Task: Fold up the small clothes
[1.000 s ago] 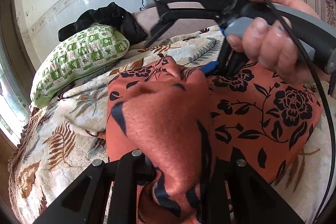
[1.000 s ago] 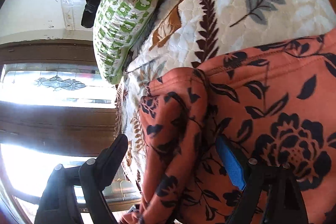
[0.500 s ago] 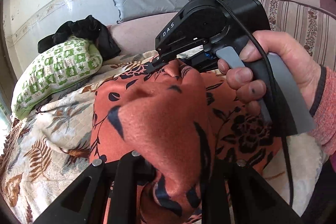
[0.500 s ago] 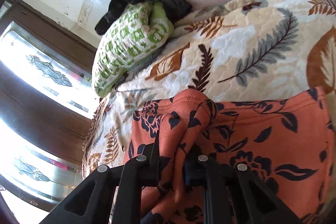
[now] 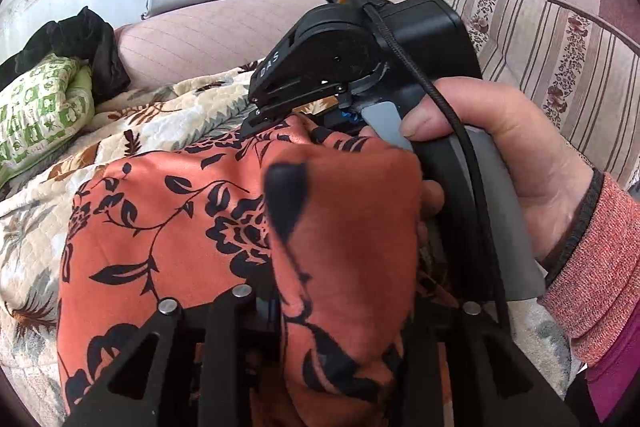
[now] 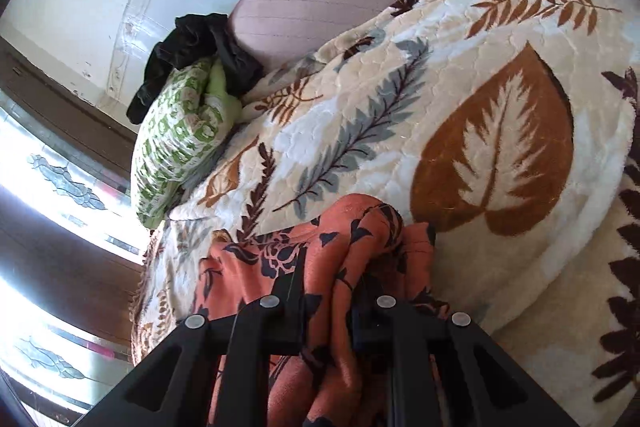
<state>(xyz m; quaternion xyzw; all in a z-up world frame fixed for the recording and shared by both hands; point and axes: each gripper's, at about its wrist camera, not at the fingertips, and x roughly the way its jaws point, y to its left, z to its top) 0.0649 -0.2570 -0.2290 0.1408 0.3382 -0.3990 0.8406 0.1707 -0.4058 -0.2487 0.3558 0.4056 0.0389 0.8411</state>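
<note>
Both the left gripper [image 5: 344, 311] and right gripper [image 6: 326, 307] pinch the orange black-flowered cloth garment [image 5: 168, 227] between their fingers above the cream leaf-patterned blanket [image 6: 460, 115].

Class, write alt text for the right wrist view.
The right gripper pinches a bunched orange floral garment above a cream leaf-print blanket. Behind lie a green patterned pillow and black clothing.

White letters "DAS" stand on the right gripper [image 5: 280, 115] housing.
</note>
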